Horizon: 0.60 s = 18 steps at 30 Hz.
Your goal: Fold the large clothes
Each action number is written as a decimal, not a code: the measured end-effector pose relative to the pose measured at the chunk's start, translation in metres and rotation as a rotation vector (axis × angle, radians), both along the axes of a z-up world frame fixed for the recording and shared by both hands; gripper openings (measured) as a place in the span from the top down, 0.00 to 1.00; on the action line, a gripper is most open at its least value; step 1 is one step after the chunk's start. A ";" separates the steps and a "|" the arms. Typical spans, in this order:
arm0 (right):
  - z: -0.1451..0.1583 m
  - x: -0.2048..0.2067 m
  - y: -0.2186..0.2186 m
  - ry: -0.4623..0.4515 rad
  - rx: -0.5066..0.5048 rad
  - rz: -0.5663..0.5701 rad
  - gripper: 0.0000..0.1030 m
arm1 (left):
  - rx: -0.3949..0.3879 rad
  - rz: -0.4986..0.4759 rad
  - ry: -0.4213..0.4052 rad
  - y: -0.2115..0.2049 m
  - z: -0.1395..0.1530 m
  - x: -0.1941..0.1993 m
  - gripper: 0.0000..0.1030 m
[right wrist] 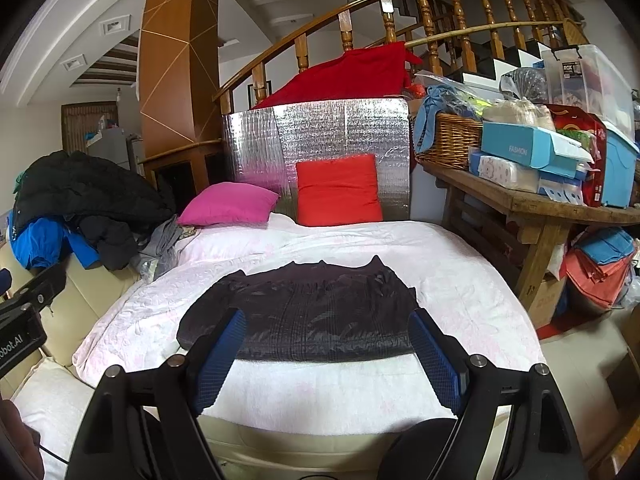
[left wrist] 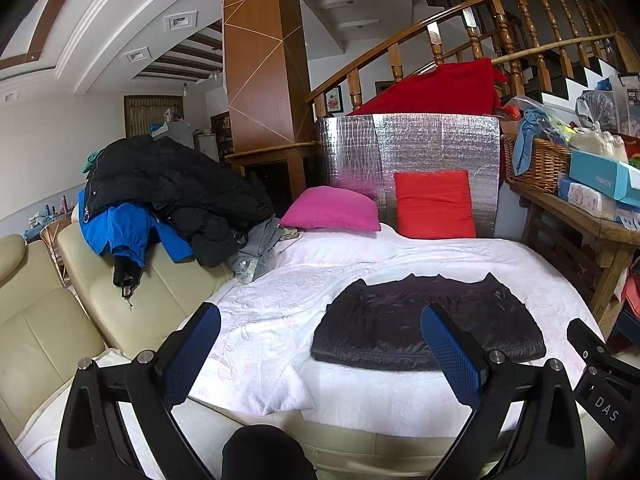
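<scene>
The left claw [left wrist: 320,352] hangs released above the near edge of the bed [left wrist: 256,320], its blue-padded fingers [left wrist: 192,352] spread wide and grasping nothing. The right claw [right wrist: 326,356] is likewise released, fingers [right wrist: 436,360] wide apart and empty.

The dark garment [right wrist: 304,312], already folded into a broad flat rectangle, lies on the white bedspread just ahead of the right claw, its near edge framed between that claw's fingers. From the left claw it sits ahead and to the right [left wrist: 428,324], with the right-side finger overlapping it in view; whether that finger touches the fabric cannot be told. Neither claw holds it.

Farther ahead of both claws, at the head of the bed, a pink pillow [left wrist: 332,208] lies flat and a red pillow [left wrist: 434,204] leans upright against a silver foil panel [left wrist: 436,140], with a red cloth [left wrist: 440,88] draped behind the panel.

Ahead and to the left of the left claw, a heap of clothes [left wrist: 168,188], black jacket over blue, rests on the back of a cream sofa [left wrist: 120,292] beside the bed. To the right of the right claw, well apart, a wooden counter [right wrist: 532,204] carries a wicker basket [right wrist: 452,140] and a blue box [right wrist: 524,148].
</scene>
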State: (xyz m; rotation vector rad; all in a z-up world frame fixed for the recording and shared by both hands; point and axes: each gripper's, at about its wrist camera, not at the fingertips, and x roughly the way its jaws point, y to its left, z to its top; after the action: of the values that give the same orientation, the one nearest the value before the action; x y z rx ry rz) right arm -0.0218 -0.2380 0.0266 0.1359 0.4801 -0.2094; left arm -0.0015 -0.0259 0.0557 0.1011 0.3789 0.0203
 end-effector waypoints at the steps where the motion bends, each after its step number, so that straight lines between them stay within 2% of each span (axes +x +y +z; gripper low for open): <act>1: 0.000 0.000 0.000 0.000 0.000 -0.001 0.17 | 0.000 0.000 0.001 0.000 0.000 0.000 0.03; 18: -0.004 0.004 -0.001 0.010 0.001 0.006 0.17 | -0.004 0.006 0.009 0.002 -0.003 0.003 0.03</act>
State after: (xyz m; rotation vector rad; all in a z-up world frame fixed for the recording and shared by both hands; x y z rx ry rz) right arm -0.0180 -0.2395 0.0228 0.1347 0.4906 -0.2039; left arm 0.0014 -0.0234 0.0530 0.0966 0.3883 0.0250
